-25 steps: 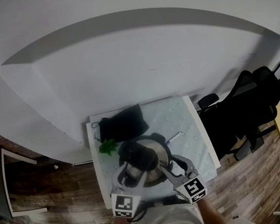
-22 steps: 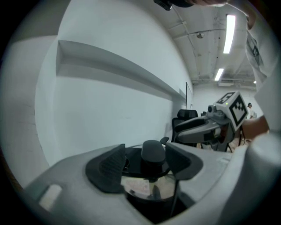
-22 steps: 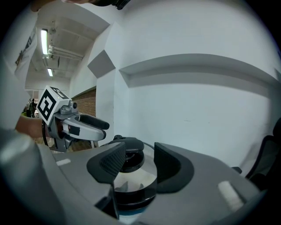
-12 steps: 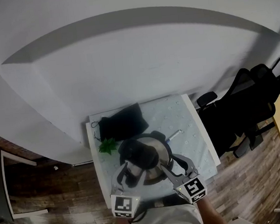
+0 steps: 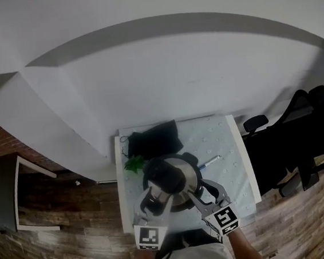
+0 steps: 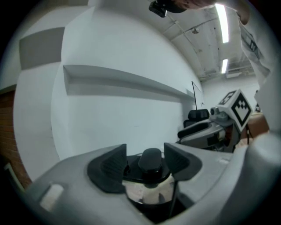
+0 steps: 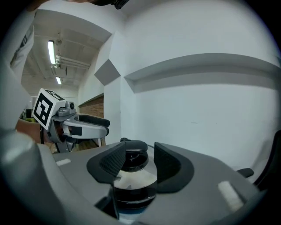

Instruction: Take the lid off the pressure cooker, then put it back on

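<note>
The steel pressure cooker stands on the pale table, its lid topped by a bulky black handle. My left gripper reaches in from the near left. Its jaws are closing with the black lid knob framed between the pads, which do not touch it; shiny steel shows below. My right gripper comes in from the near right. In the right gripper view the black lid cap sits between its pads above the steel body, with a gap on the right side.
A black bag lies at the table's far side, a small green plant left of the cooker, a pen to its right. A black office chair stands right of the table. A white wall rises behind.
The head view has shifted, so the table sits further right and higher. My left gripper has risen a little and its jaws have narrowed. The right gripper holds its place.
</note>
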`<action>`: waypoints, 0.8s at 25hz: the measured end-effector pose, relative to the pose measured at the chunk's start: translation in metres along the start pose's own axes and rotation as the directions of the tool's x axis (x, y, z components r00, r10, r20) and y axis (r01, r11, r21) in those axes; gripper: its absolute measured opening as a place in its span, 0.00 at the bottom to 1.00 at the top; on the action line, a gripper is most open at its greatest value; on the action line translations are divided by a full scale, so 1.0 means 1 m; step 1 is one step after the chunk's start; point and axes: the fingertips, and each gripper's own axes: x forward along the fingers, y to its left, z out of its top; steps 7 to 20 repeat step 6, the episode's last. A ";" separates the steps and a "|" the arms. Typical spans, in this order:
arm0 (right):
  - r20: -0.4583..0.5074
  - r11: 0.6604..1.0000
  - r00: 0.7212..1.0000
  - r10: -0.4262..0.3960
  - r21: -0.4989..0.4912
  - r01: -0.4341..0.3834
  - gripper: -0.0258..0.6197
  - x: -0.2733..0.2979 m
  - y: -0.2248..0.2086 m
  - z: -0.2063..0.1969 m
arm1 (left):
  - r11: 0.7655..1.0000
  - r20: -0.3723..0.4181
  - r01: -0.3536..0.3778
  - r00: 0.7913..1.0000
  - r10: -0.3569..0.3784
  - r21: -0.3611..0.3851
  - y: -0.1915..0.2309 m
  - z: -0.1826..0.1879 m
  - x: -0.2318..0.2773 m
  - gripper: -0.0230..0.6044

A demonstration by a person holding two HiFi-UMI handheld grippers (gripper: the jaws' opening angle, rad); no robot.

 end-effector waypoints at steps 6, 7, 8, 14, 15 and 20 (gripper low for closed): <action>0.008 0.999 0.999 0.038 -0.037 -0.038 0.33 -0.002 0.016 -0.001 | 0.996 0.057 -0.069 0.996 0.066 0.054 -0.001 0.011 -0.012 0.45; 0.008 0.999 0.999 0.038 -0.037 -0.038 0.33 -0.002 0.016 -0.001 | 0.996 0.057 -0.069 0.996 0.066 0.054 -0.001 0.011 -0.012 0.45; 0.008 0.999 0.999 0.038 -0.037 -0.038 0.33 -0.002 0.016 -0.001 | 0.996 0.057 -0.069 0.996 0.066 0.054 -0.001 0.011 -0.012 0.45; 0.008 0.999 0.999 0.038 -0.037 -0.038 0.33 -0.002 0.016 -0.001 | 0.996 0.057 -0.069 0.996 0.066 0.054 -0.001 0.011 -0.012 0.45; 0.008 0.999 0.999 0.038 -0.037 -0.038 0.33 -0.002 0.016 -0.001 | 0.996 0.057 -0.069 0.996 0.066 0.054 -0.001 0.011 -0.012 0.45; 0.008 0.999 0.999 0.038 -0.037 -0.038 0.33 -0.002 0.016 -0.001 | 0.996 0.057 -0.069 0.996 0.066 0.054 -0.001 0.011 -0.012 0.45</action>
